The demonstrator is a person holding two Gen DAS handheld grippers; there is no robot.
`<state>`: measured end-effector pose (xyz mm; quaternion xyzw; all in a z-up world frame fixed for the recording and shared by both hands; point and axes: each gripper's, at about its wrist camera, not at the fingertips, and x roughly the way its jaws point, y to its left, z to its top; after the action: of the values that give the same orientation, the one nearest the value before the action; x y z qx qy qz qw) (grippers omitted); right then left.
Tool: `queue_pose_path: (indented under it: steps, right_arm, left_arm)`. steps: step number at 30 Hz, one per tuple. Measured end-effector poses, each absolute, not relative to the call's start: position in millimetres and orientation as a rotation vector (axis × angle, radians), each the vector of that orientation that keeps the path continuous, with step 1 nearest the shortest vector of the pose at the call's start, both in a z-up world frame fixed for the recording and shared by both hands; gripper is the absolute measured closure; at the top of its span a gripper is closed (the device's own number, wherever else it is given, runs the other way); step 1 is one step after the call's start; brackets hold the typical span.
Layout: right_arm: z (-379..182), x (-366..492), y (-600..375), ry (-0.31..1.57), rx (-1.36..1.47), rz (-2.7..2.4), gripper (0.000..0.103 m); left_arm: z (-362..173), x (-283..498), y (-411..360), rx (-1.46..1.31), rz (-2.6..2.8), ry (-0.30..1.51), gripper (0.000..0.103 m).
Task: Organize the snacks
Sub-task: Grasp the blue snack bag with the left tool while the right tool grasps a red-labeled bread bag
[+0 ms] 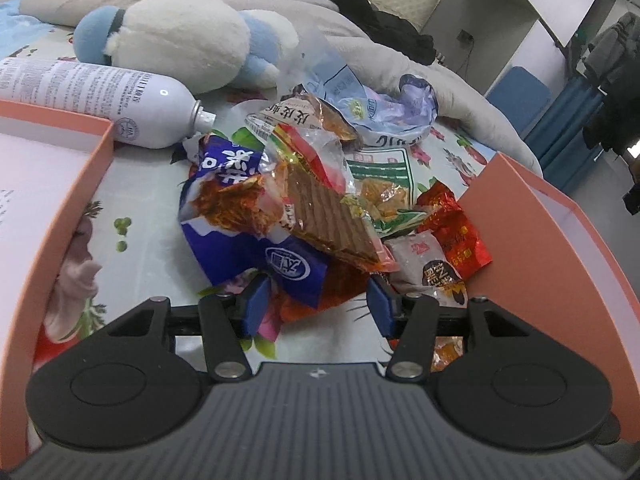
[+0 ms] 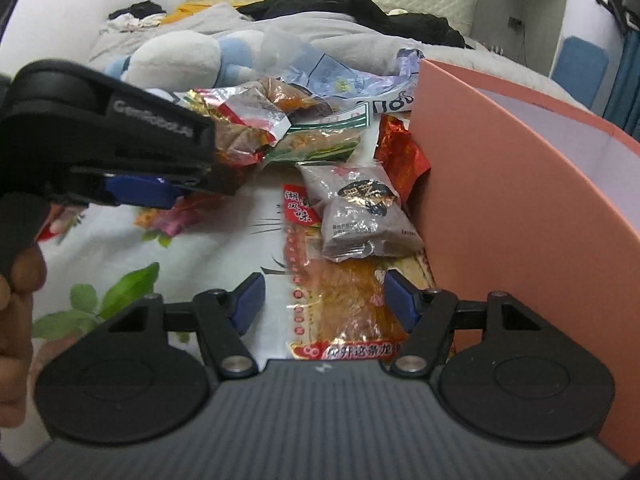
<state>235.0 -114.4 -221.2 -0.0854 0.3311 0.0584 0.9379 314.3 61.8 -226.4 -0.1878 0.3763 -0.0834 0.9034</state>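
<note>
Salmon-pink cardboard boxes flank the snack pile on a floral bedsheet (image 1: 132, 248): left box (image 1: 60, 208) along the left edge of the left wrist view, right box (image 1: 532, 240) at its right edge, also filling the right side of the right wrist view.

Snack pile (image 1: 312, 184), frame centre, left wrist view:
- blue packet (image 1: 224, 216), crumpled, nearest the left claw;
- clear wafer pack (image 1: 332, 216), lying across the blue packet;
- green-striped packet (image 1: 380, 176), behind the wafer pack;
- red packet (image 1: 456, 224), touching the right box wall;
- grey packet (image 2: 360, 212), just beside the right box, resting on an orange packet (image 2: 344, 300);
- pale blue bag (image 1: 360, 96), at the back of the pile.

Left claw (image 1: 318, 306): jaws apart, blue pads either side of the blue packet's lower corner, nothing clamped. Also seen from the side at mid-left in the right wrist view.

Right claw (image 2: 324, 300): jaws wide apart, straddling the orange packet, gripping nothing.

Other items: white spray can (image 1: 92, 100), upper left, lying on its side; white-and-blue plush (image 1: 180, 40) behind it; grey quilt (image 1: 400, 52) further back.
</note>
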Motion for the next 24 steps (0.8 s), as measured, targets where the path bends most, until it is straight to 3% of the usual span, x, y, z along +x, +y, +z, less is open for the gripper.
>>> queue_pose_path:
  steps: [3,6,15,24]
  right_arm:
    - [-222.6,238.7,-117.5,0.675,-0.168,0.108,0.045]
    - [-223.1,241.6,-122.7,0.683,-0.140,0.119,0.049]
    - [-217.4,236.7,-130.2,0.699,-0.129,0.136,0.070]
    - [-207.9,200.6,-133.2,0.728,-0.109,0.220,0.082]
  left_arm:
    - [-229.5,318.5,59.7,-0.374,-0.155,0.766,0.065]
    - [-233.4,320.4,65.3,-0.412,-0.172,0.751,0.069]
    - [-227.7,305.0,69.0,-0.426,-0.161,0.750,0.073]
    - [-217.6,255.5,67.1,-0.428,-0.132,0.782,0.073]
